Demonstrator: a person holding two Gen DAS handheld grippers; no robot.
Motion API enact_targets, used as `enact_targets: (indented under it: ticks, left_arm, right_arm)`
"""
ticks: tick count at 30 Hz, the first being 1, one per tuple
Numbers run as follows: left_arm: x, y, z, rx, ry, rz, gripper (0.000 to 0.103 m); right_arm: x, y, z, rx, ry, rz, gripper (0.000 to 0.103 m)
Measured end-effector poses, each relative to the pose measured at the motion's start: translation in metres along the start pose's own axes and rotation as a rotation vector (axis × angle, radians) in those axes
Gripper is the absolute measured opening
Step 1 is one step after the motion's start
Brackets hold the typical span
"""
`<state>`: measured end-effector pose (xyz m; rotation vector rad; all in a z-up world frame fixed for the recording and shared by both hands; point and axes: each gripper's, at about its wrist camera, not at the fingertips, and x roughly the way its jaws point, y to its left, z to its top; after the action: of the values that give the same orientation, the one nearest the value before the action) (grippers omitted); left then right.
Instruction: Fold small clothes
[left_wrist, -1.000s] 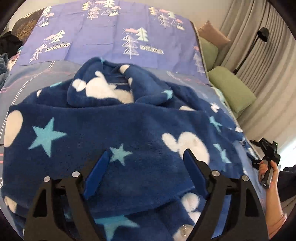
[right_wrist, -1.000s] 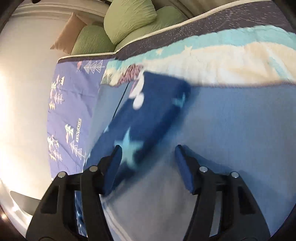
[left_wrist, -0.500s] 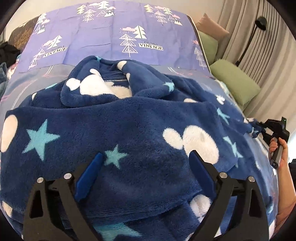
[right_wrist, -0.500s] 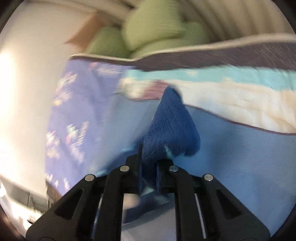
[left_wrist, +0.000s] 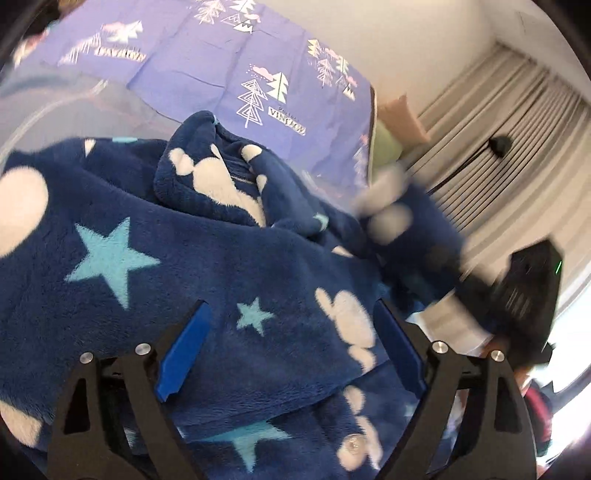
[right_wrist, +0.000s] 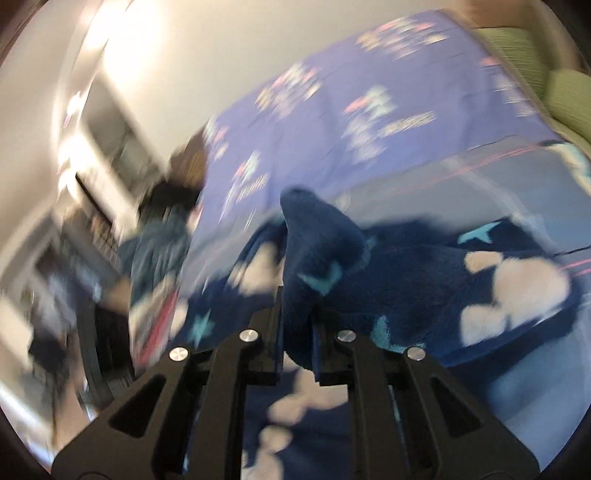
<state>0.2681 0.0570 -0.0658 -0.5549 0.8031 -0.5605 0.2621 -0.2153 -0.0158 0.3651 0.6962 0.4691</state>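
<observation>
My right gripper (right_wrist: 295, 332) is pinching a bunched end of the fleece (left_wrist: 221, 266), fingers nearly closed with cloth filling the gap. Left gripper (left_wrist: 291, 350) spread wide, nothing between its fingers, over the fleece.

Fleece: navy plush with teal stars and white blobs, lying rumpled across the bed (left_wrist: 44, 107). In the left view it fills 7 to 3 o'clock; a heaped fold sits at 12. The pinched end rises at 12 o'clock in the right view, the rest trailing off to 3.

Handling, my judgement: soft, thick, limp, light. It will drape and bunch rather than hold a crease; pile looks grippy, not slippery. Nothing fragile. Best hold: hems and corners, one layer where possible. A snap (left_wrist: 352, 446) shows near the lower edge at 5 o'clock, so an opening hem runs there; a good spot for the left gripper.

Surface: soft bedding, pale blue sheet with a purple tree-print cover (left_wrist: 229, 70) at 12 o'clock. Room: green cushion (left_wrist: 386, 147) and curtains (left_wrist: 509, 122) at 2 o'clock, white wall behind. Right view is heavily blurred; furniture at 9 o'clock unreadable.
</observation>
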Motion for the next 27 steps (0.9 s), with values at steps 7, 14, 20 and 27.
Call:
enact_targets:
  ticks: [7, 14, 20, 27]
  left_arm:
    - [0.003, 0.006, 0.002, -0.070, 0.034, -0.115, 0.090]
    - [0.015, 0.001, 0.002, -0.084, 0.081, -0.142, 0.092]
    - [0.023, 0.000, 0.001, -0.118, 0.097, -0.154, 0.094]
    - [0.031, -0.029, -0.008, 0.030, 0.107, -0.140, 0.011]
  right_arm:
    - [0.043, 0.052, -0.055, -0.289, 0.132, -0.096, 0.019]
    - [0.039, 0.063, -0.062, -0.351, 0.106, -0.118, 0.020]
    - [0.046, 0.086, -0.079, -0.478, 0.106, -0.175, 0.020]
    - [0.040, 0.123, -0.100, -0.664, 0.058, -0.207, 0.028]
